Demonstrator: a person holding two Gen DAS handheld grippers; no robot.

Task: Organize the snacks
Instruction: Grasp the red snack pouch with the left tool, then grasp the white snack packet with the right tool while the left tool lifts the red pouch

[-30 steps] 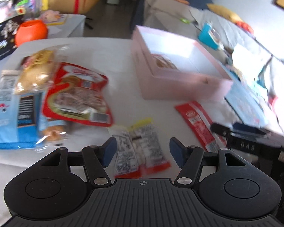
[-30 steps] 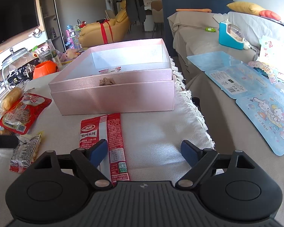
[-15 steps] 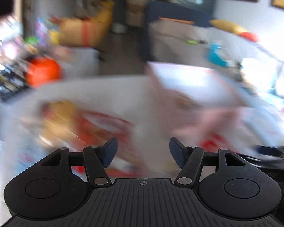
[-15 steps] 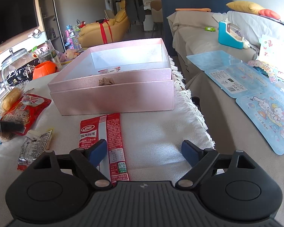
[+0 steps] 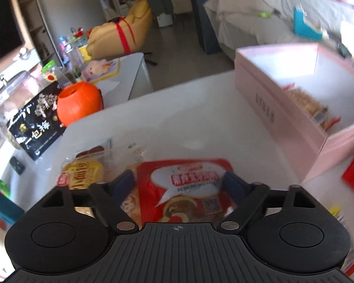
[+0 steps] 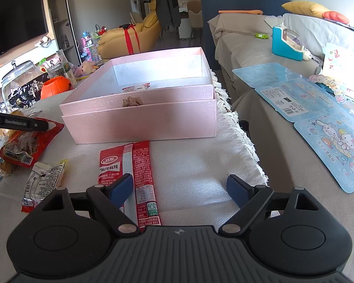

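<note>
Right under the left tool point(image 5: 179, 184), whose jaws are opening, the red snack bag point(image 5: 188, 188) lies lengthwise between them, far from the right tool point(image 6: 179, 188), which hangs apart.

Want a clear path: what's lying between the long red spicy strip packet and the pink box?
Nothing: in the right wrist view, only bare white woven cloth separates the red strip packet from the pink box.
</note>
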